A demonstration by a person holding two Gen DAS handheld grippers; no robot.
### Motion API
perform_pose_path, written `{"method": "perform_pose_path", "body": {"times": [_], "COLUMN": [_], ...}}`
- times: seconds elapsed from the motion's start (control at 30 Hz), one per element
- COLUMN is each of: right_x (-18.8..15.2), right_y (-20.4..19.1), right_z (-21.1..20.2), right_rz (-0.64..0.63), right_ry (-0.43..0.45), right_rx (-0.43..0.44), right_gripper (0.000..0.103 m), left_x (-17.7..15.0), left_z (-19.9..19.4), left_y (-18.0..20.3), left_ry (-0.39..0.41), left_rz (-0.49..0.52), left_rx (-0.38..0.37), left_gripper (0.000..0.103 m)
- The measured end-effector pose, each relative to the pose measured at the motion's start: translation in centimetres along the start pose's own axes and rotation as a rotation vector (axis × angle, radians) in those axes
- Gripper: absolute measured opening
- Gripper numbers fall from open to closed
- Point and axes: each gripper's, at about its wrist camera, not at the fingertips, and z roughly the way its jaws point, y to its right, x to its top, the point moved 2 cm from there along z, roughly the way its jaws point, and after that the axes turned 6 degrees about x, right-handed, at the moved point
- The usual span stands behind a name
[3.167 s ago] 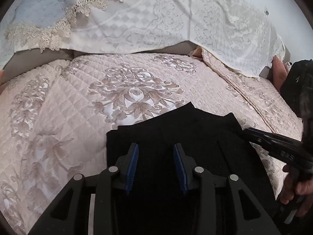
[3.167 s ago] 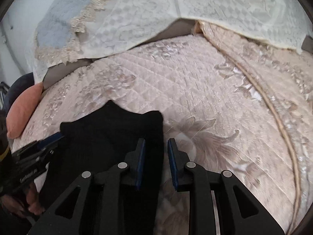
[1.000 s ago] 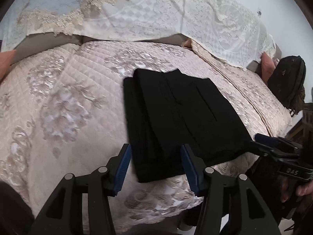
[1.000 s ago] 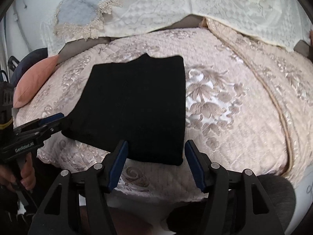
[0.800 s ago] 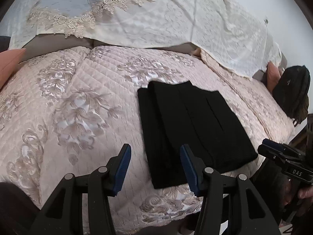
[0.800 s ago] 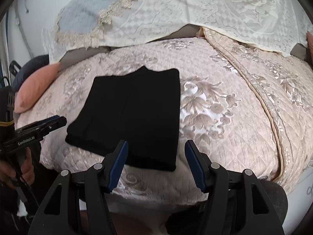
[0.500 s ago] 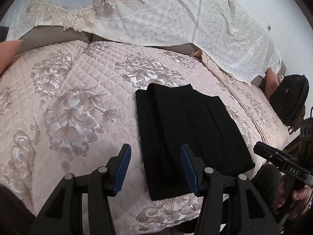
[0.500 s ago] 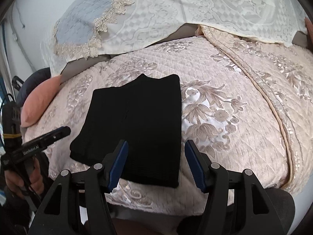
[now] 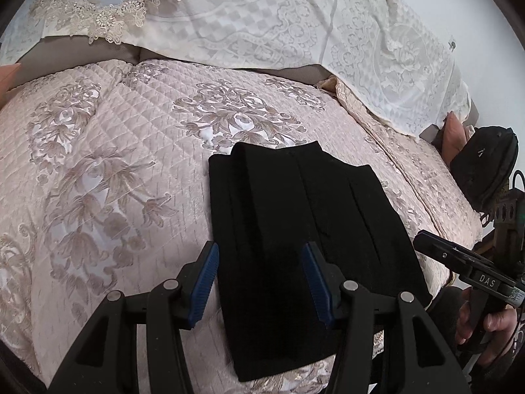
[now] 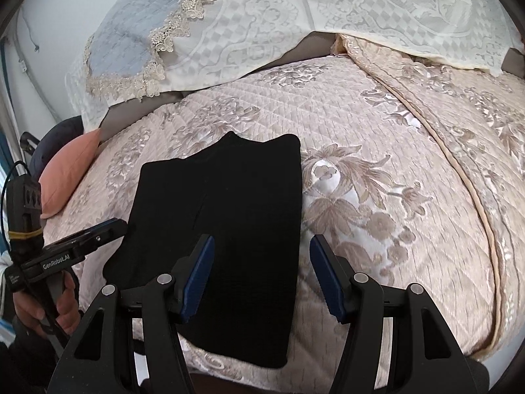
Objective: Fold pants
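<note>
On the bed: black pants (image 9: 295, 229) lie folded into a flat rectangle on the pink quilted bedspread (image 9: 115, 164), near its front edge.
Left gripper (image 9: 259, 279): angled downward above the near end of the pants, blue pads spread wide, nothing between them pressed; released.
Right gripper (image 10: 261, 275): tilted down likewise over the pants' near right edge, jaws apart and empty.
Hands: a hand (image 10: 42, 308) grips the left tool's handle at the left of the right wrist view; the other hand (image 9: 482, 321) holds the right tool at the right of the left wrist view.
Pants axis: long side runs near to far, one short end toward the lace-covered pillows (image 9: 262, 23).
</note>
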Motion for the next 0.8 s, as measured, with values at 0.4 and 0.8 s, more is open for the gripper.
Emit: {"method": "perform_pose_path", "body": {"times": [0.4,0.8], "right_x": [0.2,0.9], "right_y": [1.6,1.9], "right_z": [2.1,3.4], "right_rz": [0.041,0.054], "right_ry": [-0.042,-0.048], "right_rx": [0.034,0.068], "right_gripper": [0.061,0.061], "left_x": [0.3,1.1], "left_z": [2.0,3.1], "left_y": [-0.9,-1.6], "left_ry": [-0.035,-0.031], "left_rz": [-0.028,-0.083], "left_rx": [-0.026,-0.095], "left_gripper": [0.061,0.064]}}
